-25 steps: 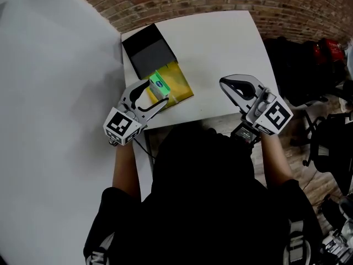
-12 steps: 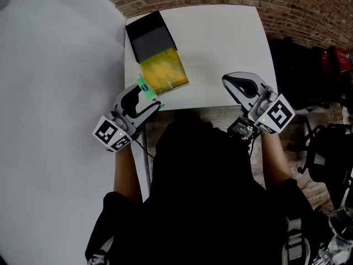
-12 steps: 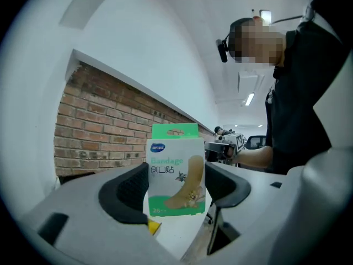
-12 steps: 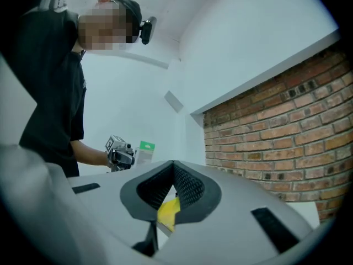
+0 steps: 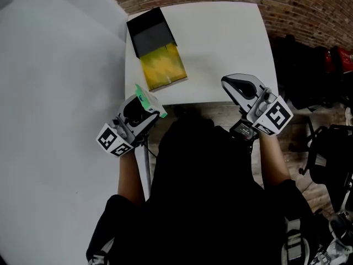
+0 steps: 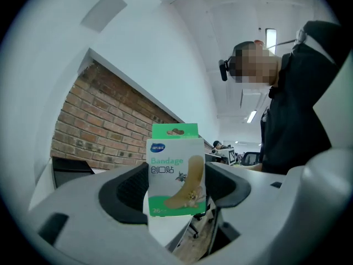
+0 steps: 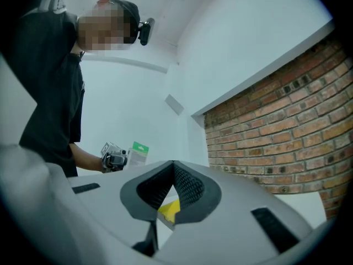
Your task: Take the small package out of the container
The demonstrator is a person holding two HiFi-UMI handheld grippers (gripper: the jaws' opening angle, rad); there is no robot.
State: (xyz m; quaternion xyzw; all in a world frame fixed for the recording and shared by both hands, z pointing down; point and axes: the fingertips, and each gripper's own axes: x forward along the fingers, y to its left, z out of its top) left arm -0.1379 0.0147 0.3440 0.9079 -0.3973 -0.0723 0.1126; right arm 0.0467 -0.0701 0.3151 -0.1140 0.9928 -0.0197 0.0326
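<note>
Left tool (image 5: 144, 110) is clamped on the small package (image 6: 175, 173), a flat white-and-green cardboard box gripped by its side edges between textured black pads. Its long axis stands upright, hang-tab end up, printed face toward the tool's camera. It hangs just off the smooth white worktop's (image 5: 220, 43) near edge, apart from the rectangular black-and-yellow container (image 5: 157, 48). Right tool (image 5: 241, 86) has its jaws together.

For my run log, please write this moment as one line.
left gripper: shut on bandage box | bandage box: out of yellow container | right gripper: jaws shut, empty
</note>
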